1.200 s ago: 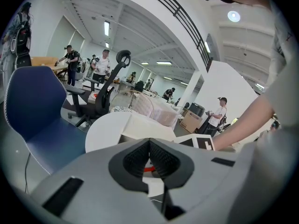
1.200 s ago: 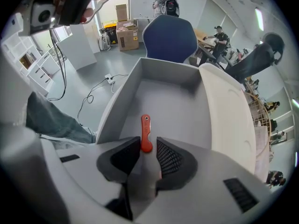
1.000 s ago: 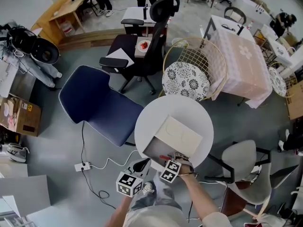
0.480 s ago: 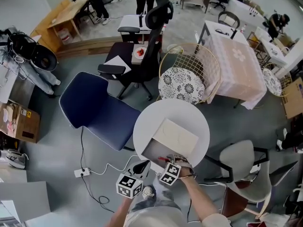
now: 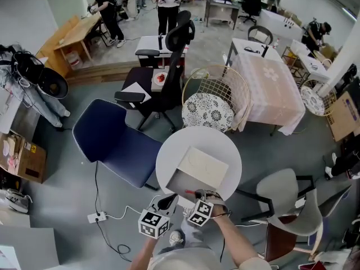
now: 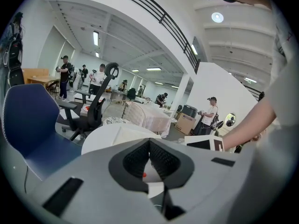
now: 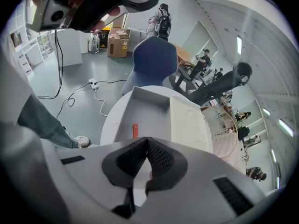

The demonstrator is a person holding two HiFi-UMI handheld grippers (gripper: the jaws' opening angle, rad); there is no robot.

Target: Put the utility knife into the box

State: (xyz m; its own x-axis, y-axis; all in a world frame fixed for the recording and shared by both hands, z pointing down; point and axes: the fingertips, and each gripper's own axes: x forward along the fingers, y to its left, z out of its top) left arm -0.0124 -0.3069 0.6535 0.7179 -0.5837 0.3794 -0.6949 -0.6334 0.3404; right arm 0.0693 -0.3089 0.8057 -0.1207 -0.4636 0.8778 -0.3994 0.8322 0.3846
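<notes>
Grey floor (image 5: 67, 190) runs through a big open office around you, with people standing by desks far off at twelve o'clock. Around your round white table (image 5: 169, 151), the largest neighbours are:

- a table under a pale pink cloth (image 5: 264, 83) at one o'clock
- a blue chair (image 5: 115, 142) at ten o'clock
- a black office chair (image 5: 163, 77) at eleven
- a gold wire chair (image 5: 216, 91) with a patterned cushion (image 5: 207, 111) at twelve, close to the table's rim
- a grey chair (image 5: 287, 198) at four o'clock

A cardboard carton (image 5: 22, 159) sits against the wall at nine. A white power strip (image 5: 94, 217) lies on the floor at eight, its cable curling toward you.

The tabletop is plain white and carries the box (image 5: 179, 180). It is an open grey tray on the side nearest you, with its pale lid laid back toward twelve o'clock.

Your left gripper (image 6: 149, 144) hangs off the table's edge at seven o'clock, level-ish, its pads meeting at the tips with nothing between them. Your right gripper (image 7: 147, 140) tilts steeply down over the six o'clock end of the tray. Its jaws have just been closing and now stand together, gripping nothing.

The utility knife (image 7: 135, 130), a small red bar, lies flat on the tray's grey bottom. It is near the end closest to you and just beyond the right gripper's tips, free of them.
</notes>
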